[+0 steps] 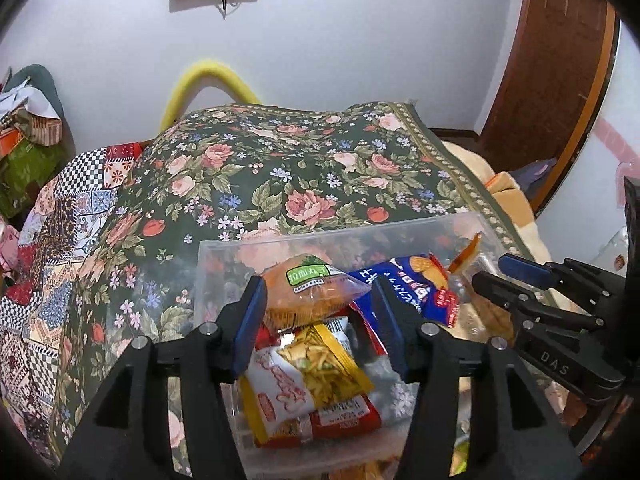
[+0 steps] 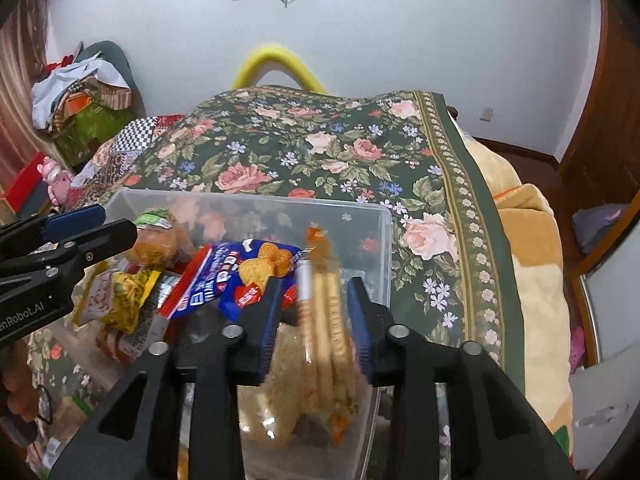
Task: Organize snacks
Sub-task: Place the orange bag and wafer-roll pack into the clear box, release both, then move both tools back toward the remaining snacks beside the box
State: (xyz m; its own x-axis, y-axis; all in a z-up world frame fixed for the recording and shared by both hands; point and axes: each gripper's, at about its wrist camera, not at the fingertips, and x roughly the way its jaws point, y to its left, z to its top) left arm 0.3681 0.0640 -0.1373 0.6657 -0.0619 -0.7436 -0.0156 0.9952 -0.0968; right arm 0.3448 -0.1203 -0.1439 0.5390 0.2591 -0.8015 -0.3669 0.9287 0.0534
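A clear plastic bin [image 1: 340,236] [image 2: 248,200] stands on a floral bed cover and holds several snack packs. My left gripper [image 1: 318,284] [image 2: 118,220] hangs open over its left part. An orange noodle-snack pack [image 1: 312,296] [image 2: 156,240] lies between the fingers on top of the pile. Below it lie a yellow stick-snack pack [image 1: 320,368] and a blue cracker pack [image 1: 420,284] [image 2: 240,276]. My right gripper [image 2: 316,284] [image 1: 488,270] is open over the bin's right part. A clear pack of biscuit sticks [image 2: 328,320], blurred, sits between its pads with a gap on the left.
The floral cover [image 1: 280,168] spreads behind and around the bin. A beige blanket [image 2: 532,260] hangs off the bed at right. A pile of clothes and bags [image 2: 80,96] sits at the far left, a yellow padded bar [image 2: 276,60] behind the bed, a wooden door [image 1: 552,60] right.
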